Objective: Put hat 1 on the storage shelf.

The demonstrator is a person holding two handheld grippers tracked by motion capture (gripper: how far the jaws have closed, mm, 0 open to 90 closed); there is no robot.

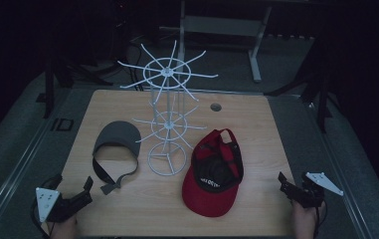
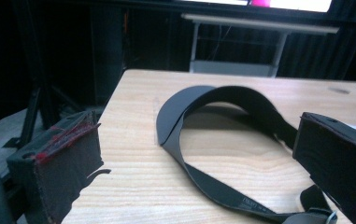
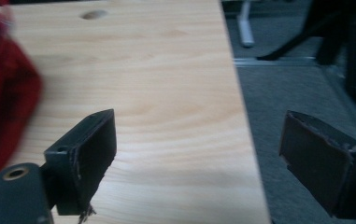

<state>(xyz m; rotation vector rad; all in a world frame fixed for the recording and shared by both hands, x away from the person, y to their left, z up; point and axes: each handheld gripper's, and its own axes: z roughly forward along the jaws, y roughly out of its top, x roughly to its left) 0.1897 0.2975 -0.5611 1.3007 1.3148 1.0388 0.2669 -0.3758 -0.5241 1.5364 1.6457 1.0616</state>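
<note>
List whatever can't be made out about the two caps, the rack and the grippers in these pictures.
- Red cap, high view: white lettering inside is too small and dim to read.
- Red cap, right gripper view: blurred and cut off by the left edge.
- Grey visor, left gripper view: its strap buckle is cut by the bottom edge and partly hidden behind a jaw.
- White wire rack, high view: thin prong tips fade in dim light.
</note>
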